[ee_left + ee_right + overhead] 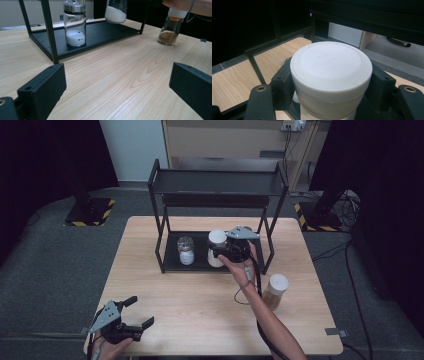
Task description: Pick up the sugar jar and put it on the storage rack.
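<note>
White-lidded jar [331, 75] of white powder, clamped in right gripper [231, 251] jaws, left gripper [131, 320] jaws wide apart

Three jars [217, 248] [185, 250] [275, 291], one black rack [218, 182], one table [200, 320], two grippers [131, 312] [220, 251].

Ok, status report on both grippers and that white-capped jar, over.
Right hand-held gripper shut on white-capped jar, held clear above rack's lower shelf. Left hand-held gripper open, idle. Silver-capped jar beside.
</note>
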The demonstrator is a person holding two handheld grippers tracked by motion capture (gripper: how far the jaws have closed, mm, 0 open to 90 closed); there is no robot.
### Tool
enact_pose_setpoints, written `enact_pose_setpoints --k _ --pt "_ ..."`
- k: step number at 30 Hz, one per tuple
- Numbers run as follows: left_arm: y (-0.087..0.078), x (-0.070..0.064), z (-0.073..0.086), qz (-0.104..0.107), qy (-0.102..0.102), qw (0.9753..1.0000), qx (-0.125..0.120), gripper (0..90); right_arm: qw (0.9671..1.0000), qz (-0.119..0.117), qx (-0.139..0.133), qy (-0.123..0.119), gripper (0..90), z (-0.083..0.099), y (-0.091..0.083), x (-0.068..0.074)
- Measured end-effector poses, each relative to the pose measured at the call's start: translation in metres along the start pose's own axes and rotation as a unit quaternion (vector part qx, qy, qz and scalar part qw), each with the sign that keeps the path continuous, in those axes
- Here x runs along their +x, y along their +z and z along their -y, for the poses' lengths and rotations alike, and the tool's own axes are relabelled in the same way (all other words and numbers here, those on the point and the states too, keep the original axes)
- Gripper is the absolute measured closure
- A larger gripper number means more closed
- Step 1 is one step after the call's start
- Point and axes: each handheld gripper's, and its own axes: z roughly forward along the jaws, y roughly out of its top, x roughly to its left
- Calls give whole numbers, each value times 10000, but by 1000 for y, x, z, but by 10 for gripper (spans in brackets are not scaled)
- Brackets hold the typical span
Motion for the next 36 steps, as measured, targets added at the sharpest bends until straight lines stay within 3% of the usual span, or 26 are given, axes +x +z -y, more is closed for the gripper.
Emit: enact_pose_setpoints --k 22,36 --pt "0 1 1 6 -26 10000 -3 0 9999 86 128 20 340 20 46 -5" --pt "1 1 1 0 -22 10000 3 0 9998 122 170 2 340 26 57 -7"
